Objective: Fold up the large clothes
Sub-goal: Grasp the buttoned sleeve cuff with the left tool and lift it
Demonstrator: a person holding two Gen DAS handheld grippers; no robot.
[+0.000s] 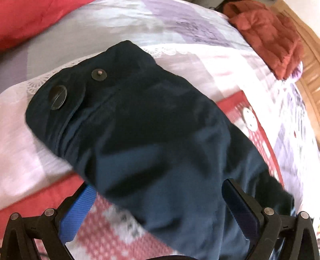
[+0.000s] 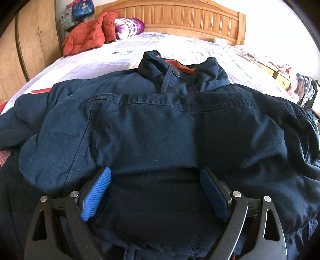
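A large navy jacket (image 2: 160,128) lies on the bed, collar (image 2: 180,70) away from me, with a fold of it laid over its body. My right gripper (image 2: 155,192) hovers low over the near part, jaws wide apart, blue pads (image 2: 98,192) on either side of bare fabric, gripping nothing. In the blurred left wrist view a navy sleeve (image 1: 140,130) with two dark snap buttons (image 1: 99,75) at its cuff runs across the bedspread and between the fingers of my left gripper (image 1: 160,210). Its jaws stand wide; the cloth covers the tip of the left pad (image 1: 78,212).
A patchwork bedspread (image 2: 90,64) covers the bed. An orange-red puffer jacket (image 2: 88,36) and a purple patterned pillow (image 2: 130,26) lie by the wooden headboard (image 2: 180,18). A wooden wardrobe (image 2: 30,46) stands at the left. A red pillow (image 1: 30,18) sits at the far left.
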